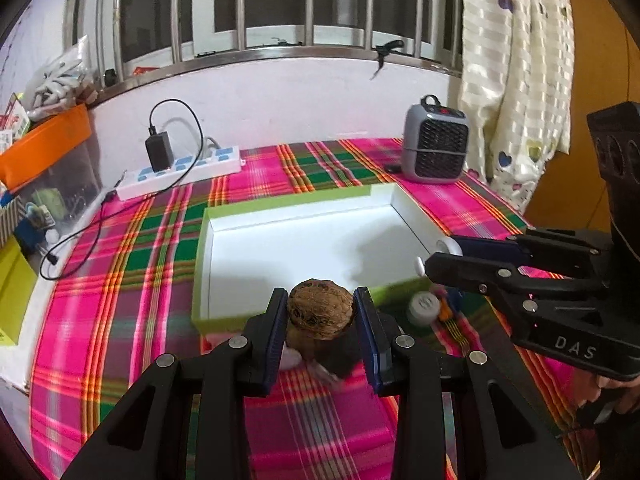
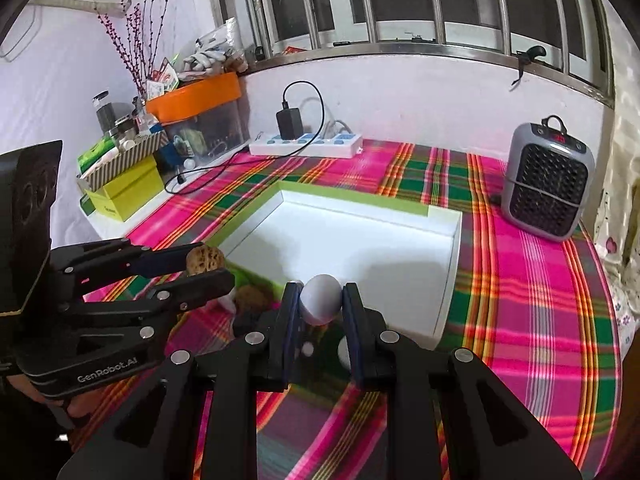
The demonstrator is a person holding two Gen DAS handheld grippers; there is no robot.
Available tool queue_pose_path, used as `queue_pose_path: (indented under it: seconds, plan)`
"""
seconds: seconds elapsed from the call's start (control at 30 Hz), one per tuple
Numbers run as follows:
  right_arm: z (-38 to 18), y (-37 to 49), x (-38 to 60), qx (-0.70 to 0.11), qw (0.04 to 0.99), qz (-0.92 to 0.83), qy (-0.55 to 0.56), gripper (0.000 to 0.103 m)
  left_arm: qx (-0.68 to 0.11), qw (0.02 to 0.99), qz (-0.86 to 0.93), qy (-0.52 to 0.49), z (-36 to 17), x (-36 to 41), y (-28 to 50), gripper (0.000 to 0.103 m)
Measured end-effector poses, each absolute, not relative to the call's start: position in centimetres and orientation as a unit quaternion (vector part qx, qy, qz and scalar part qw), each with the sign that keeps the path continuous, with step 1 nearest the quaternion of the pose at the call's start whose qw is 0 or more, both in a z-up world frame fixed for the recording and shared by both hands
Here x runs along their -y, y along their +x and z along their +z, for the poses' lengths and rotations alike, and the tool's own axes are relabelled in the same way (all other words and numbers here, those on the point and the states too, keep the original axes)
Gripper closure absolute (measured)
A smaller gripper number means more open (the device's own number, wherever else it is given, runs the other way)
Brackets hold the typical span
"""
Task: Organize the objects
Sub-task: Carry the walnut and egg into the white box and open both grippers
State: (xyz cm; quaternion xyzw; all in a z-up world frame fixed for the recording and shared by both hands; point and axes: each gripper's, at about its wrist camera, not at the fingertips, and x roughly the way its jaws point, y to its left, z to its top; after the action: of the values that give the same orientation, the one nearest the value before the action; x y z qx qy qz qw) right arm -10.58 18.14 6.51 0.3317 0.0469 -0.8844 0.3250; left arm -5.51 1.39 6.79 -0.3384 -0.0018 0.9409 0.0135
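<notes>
The left claw [image 1: 320,308] is clenched on a brown walnut [image 1: 321,307], both pads pressing its sides, and it holds the nut above the pink and green checked cloth [image 1: 120,320] that covers the surface. The right claw [image 2: 320,300] grips a small grey-white egg-shaped object [image 2: 322,299] in the same way. Just ahead of both claws lies a shallow white box with a green rim [image 1: 304,240], and its inside is bare. Its near wall stands between each claw and the floor of the box.

Below and behind the left claw some small things lie on the cloth, blurred: a grey-white round piece [image 1: 422,308] and something orange and blue beside it. Further ahead of the box, near the wall, a white power strip [image 1: 180,172] carries a black charger [image 1: 159,150] with its cable. To the right of the box stands a grey fan heater [image 1: 436,144].

The right wrist view shows more of the far left corner: an orange-lidded container [image 2: 200,96], a yellow-green box [image 2: 128,192] and dry red twigs [image 2: 136,40]. It shows also the walnut from its side, held in the left claw. The left wrist view shows the curtain with hearts [image 1: 516,80] on the right, and the right claw from its side, but there its held object is mostly hidden by the fingers.
</notes>
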Motion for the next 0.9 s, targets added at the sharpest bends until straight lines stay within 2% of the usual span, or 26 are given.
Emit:
queue_pose_path:
  seconds: [0.4, 0.9]
  plan:
    - [4.5, -14.4, -16.7, -0.033, 0.316, -0.882, 0.349, 0.08, 0.035, 0.012, 0.94, -0.34, 5.2, 0.3, -9.4, 0.071]
    - [2.1, -15.9, -16.4, -0.041, 0.301, -0.87, 0.388, 0.08, 0.021, 0.027, 0.928, -0.372, 2.7, -0.3, -11.6, 0.071]
